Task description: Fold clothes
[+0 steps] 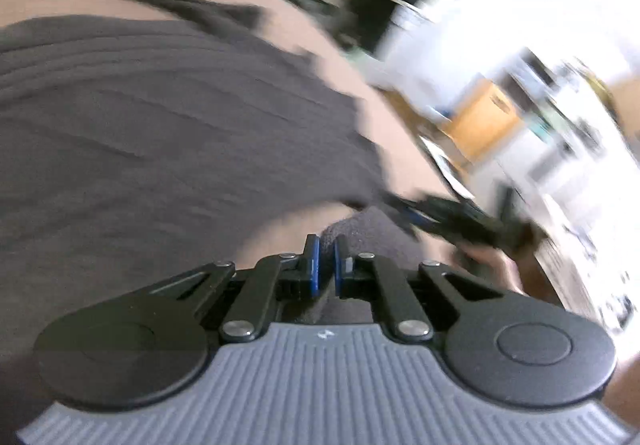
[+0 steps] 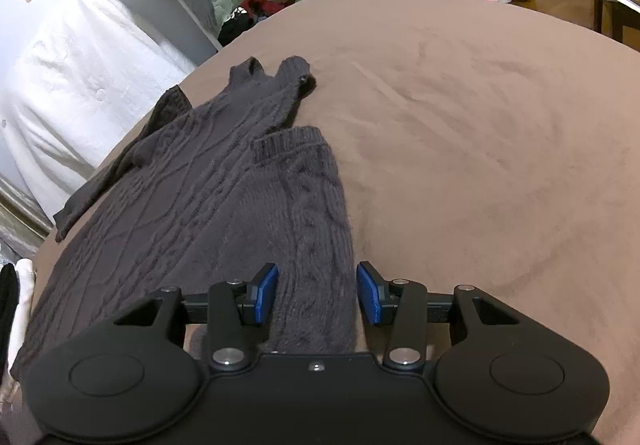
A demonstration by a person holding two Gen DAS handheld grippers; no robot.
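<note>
Item: 1 dark grey cable-knit sweater (image 2: 192,181), lying flat on a brown bed cover (image 2: 460,125), toward the cover's left edge, its collar at the far end. 1 sleeve (image 2: 304,205) is folded back along the sweater's right side, ribbed cuff pointing toward the collar. Right gripper (image 2: 317,293): blue pads wide apart, straddling the near end of that sleeve, gripping nothing. Left gripper (image 1: 327,265): pads nearly closed with a narrow gap; a bit of grey knit lies just beyond them, though the view is blurred and a hold cannot be told. White bedding (image 2: 68,93) lies left of the sweater, off the cover.
</note>
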